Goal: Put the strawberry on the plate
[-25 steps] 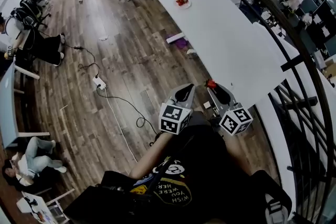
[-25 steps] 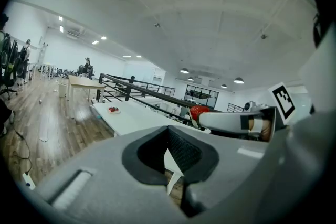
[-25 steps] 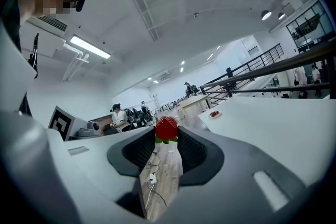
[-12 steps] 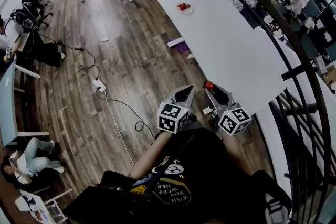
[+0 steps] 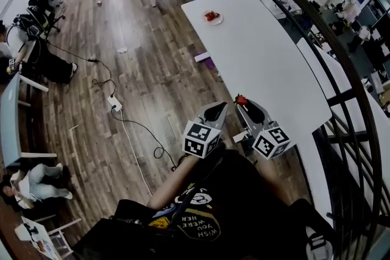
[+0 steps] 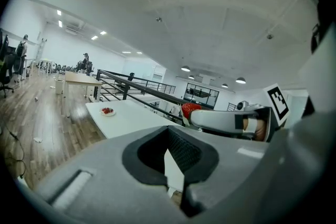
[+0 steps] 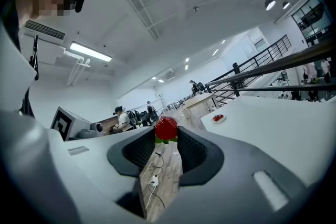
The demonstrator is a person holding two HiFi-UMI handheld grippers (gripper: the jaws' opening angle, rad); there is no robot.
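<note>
- The right gripper [image 7: 166,136] is clamped on the strawberry [image 7: 166,128]. The fruit sits at the very tips of the jaws, red body up and green leaves hanging below the pads.
- The left gripper [image 6: 169,139] carries nothing, and its jaws are drawn together at the tips.
- The plate [image 5: 212,17] lies far off at 12 o'clock from both grippers, near the far end of the white table [image 5: 268,64] and well apart from the fruit. It already bears something red.
- The strawberry is probably light, soft and easily bruised, with slightly slick skin. A gentle hold across the widest part of the body seems best, not on the leaves. The present grip is out at the tips and looks slight, so a jolt could shake the fruit loose.
- Only the head view shows the whole route: both grippers beside the table's near end, the plate at the other end, and wooden floor [image 5: 134,70] at 9 o'clock.
- Only the right gripper view shows how the pads meet the fruit. It puts the plate at 3 o'clock of the strawberry.
- The left gripper view shows the right gripper side-on. The strawberry pokes from that gripper's tip at 1 o'clock of the left jaws, and the plate is at 10 o'clock.
</note>
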